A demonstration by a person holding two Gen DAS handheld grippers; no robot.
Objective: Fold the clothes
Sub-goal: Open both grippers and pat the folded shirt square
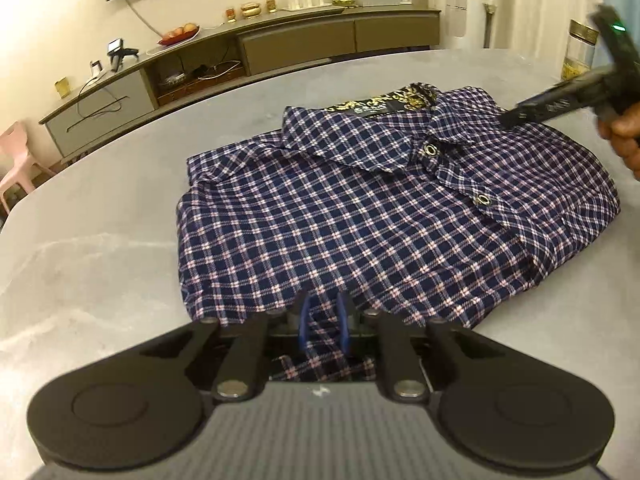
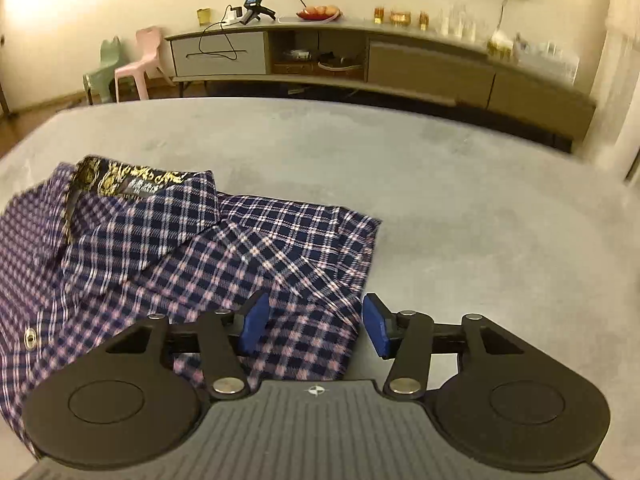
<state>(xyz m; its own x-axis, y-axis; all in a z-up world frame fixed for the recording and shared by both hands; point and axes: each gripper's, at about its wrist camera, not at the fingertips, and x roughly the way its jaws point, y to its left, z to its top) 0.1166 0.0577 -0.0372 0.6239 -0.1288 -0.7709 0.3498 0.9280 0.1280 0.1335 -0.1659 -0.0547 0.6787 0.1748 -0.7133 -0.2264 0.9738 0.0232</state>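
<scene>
A navy, pink and white plaid shirt (image 1: 360, 216) lies folded into a rectangle on the grey table (image 1: 100, 208), collar at the far side. My left gripper (image 1: 324, 320) is at the shirt's near edge, its blue pads (image 1: 305, 320) nearly closed with a strip of plaid cloth between them. In the right wrist view the shirt (image 2: 160, 260) lies to the left. My right gripper (image 2: 314, 320) is open, its blue pads (image 2: 254, 320) wide apart above the shirt's right corner, holding nothing. The right gripper's body also shows in the left wrist view (image 1: 568, 100), above the collar.
A long low sideboard (image 2: 400, 64) stands along the far wall with glasses, gold cups and a fruit plate on top. A pink chair (image 2: 138, 64) and a green chair (image 2: 102, 72) stand at its left. Bare grey table (image 2: 460, 220) spreads right of the shirt.
</scene>
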